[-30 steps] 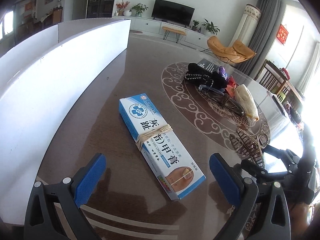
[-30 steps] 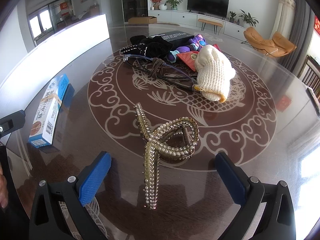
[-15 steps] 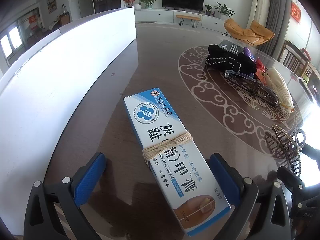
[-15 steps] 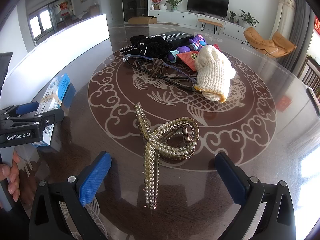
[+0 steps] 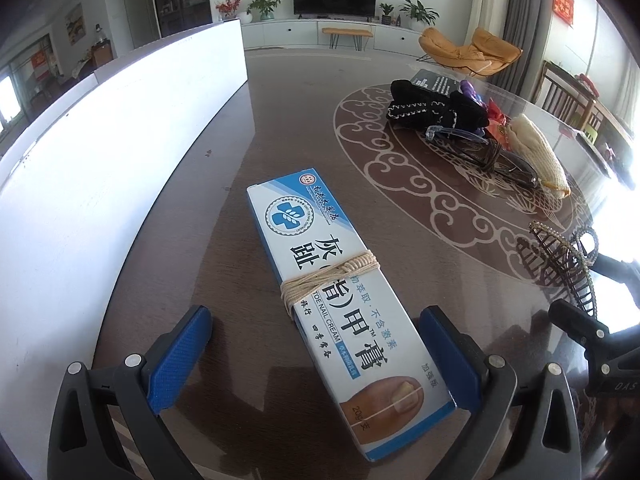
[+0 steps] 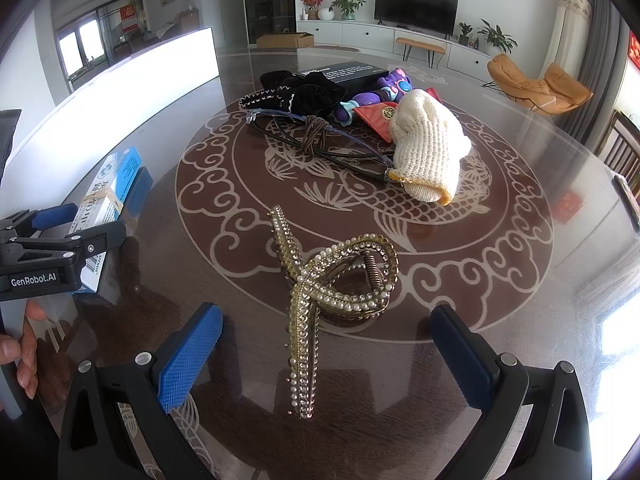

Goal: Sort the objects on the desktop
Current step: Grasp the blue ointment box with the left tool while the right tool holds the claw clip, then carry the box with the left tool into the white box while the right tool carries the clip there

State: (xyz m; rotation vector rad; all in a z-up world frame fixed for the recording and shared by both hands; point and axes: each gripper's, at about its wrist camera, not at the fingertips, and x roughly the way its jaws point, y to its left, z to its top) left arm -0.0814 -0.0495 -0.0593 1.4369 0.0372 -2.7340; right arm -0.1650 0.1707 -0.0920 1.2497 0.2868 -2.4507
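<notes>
- The table (image 6: 520, 272), dark and glossy with a pale cloud-and-fish pattern ringed on its top, carries everything here.
- A long white board (image 5: 100, 168) stands upright along the table's left side, running from near to far.
- A heap of things sits at the far middle of the table: a black box (image 6: 344, 74), a black scalloped cloth (image 6: 304, 94), a purple toy (image 6: 384, 90), a red packet (image 6: 376, 116) and a cream knitted glove (image 6: 430, 152) lying over the heap's right end.
- The toe nail cream box (image 5: 344, 292), white and blue with a loop of pale string tied round its middle, lies flat near the left edge, beside the board.
- The left gripper (image 5: 316, 356) is spread wide with the near end of that box between its blue pads; the right pad (image 5: 448, 356) looks to be at the box's corner, the left pad stands clear of it.
- The right gripper (image 6: 324, 360) is likewise wide apart and holds nothing; it hangs over the near part of the table.
- The pearl-studded hair claw (image 6: 328, 284) rests on the table between the right gripper's fingers and just beyond them, untouched.
- Glasses (image 6: 320, 140), bound with a brown tie, lie just in front of the heap, one end against the glove.
</notes>
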